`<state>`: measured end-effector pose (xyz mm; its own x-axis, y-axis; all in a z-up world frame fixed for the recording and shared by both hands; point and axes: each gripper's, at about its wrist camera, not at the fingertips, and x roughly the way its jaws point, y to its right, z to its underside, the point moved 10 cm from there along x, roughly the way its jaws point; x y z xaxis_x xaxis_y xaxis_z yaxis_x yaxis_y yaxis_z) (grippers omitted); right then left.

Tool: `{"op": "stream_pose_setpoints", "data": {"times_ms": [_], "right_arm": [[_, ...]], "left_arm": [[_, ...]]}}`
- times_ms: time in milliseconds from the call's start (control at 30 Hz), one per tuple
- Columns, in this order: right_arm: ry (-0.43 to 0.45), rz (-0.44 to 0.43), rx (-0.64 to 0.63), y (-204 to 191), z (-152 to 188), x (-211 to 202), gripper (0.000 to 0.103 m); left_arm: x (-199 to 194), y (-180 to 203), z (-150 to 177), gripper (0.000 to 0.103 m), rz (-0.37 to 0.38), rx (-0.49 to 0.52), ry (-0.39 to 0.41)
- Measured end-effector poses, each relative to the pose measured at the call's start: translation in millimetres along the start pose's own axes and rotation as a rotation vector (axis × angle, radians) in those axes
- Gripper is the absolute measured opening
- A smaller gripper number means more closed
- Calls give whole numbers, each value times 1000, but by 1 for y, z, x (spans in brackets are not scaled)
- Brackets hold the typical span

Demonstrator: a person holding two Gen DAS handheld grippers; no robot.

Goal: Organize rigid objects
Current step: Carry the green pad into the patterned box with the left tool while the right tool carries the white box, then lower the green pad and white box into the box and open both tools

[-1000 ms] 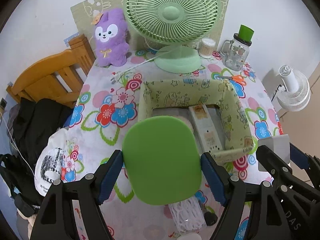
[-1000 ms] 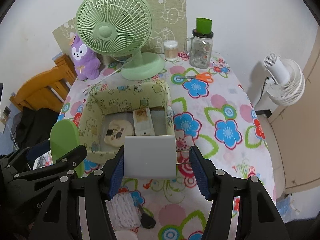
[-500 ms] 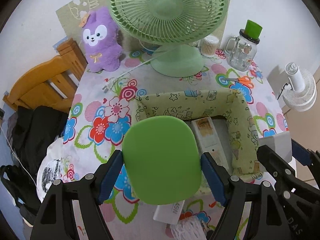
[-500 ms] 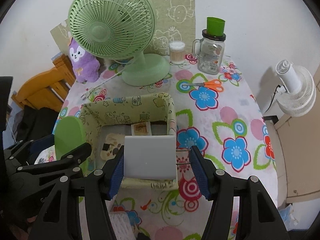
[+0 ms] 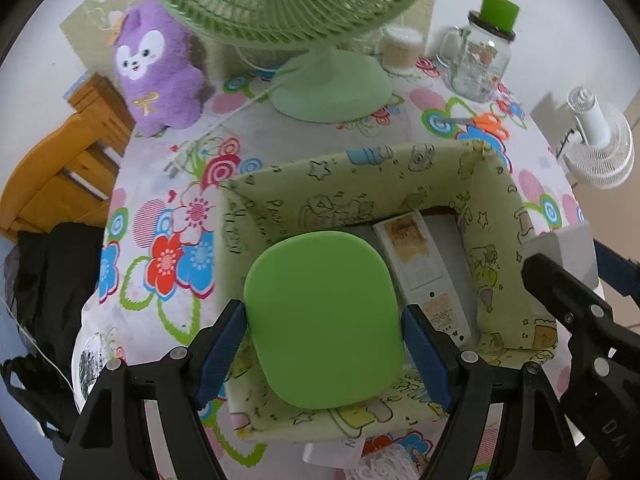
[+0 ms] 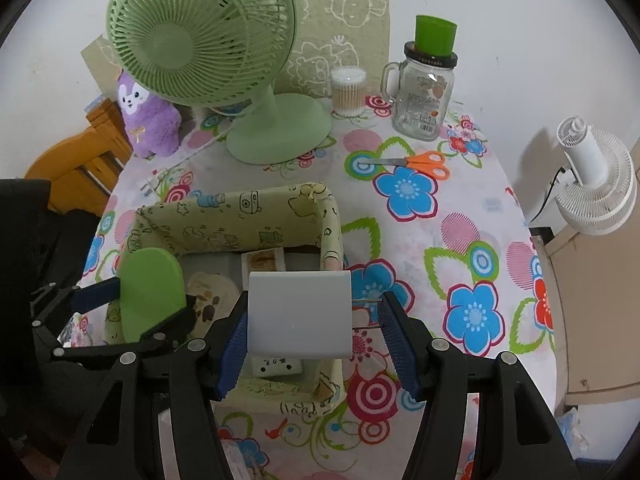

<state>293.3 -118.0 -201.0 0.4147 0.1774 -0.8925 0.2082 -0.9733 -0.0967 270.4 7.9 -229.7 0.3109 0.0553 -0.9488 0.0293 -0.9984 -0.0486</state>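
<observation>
My left gripper (image 5: 322, 314) is shut on a flat green rounded-square object (image 5: 320, 344), its blue pads pressing both sides. It hangs over the near left part of a green printed fabric box (image 5: 360, 184). My right gripper (image 6: 316, 312) is shut on a white block (image 6: 299, 314); the block's two metal prongs reach the right pad. It hovers over the near right of the fabric box (image 6: 224, 216). Inside lie a long white device (image 5: 420, 264), a round cream item with dark blotches (image 6: 208, 292) and a white socket piece (image 6: 276, 366). The green object (image 6: 150, 292) shows at left.
A green desk fan (image 6: 200, 36), purple plush toy (image 6: 148, 120), cotton-swab tub (image 6: 348, 90), glass jar with a green cup (image 6: 424, 92) and orange scissors (image 6: 424, 162) stand behind the box. A white fan (image 6: 592, 184) is off the table's right edge; a wooden chair (image 5: 60, 176) is at left.
Both grippers have moved forward and down with their objects. They were short of the box's near wall and now hang over its inside. Neither grip has changed.
</observation>
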Motion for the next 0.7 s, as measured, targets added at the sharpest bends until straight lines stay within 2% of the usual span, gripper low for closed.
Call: {"op": "stream_pose_setpoints", "data": {"times_ms": [333,500,700], "right_arm": [[-25,-1,-3,-9,-2,15,64],[-46,-11,7,-13,-1,23,64],[-52,1,-19,-19,-6,30,64]], "left_arm": [[26,11,-1,81,37,11,-54],[25,16,-3,88,24,52,-39],[19,17,-1,93,50,63,-55]]}}
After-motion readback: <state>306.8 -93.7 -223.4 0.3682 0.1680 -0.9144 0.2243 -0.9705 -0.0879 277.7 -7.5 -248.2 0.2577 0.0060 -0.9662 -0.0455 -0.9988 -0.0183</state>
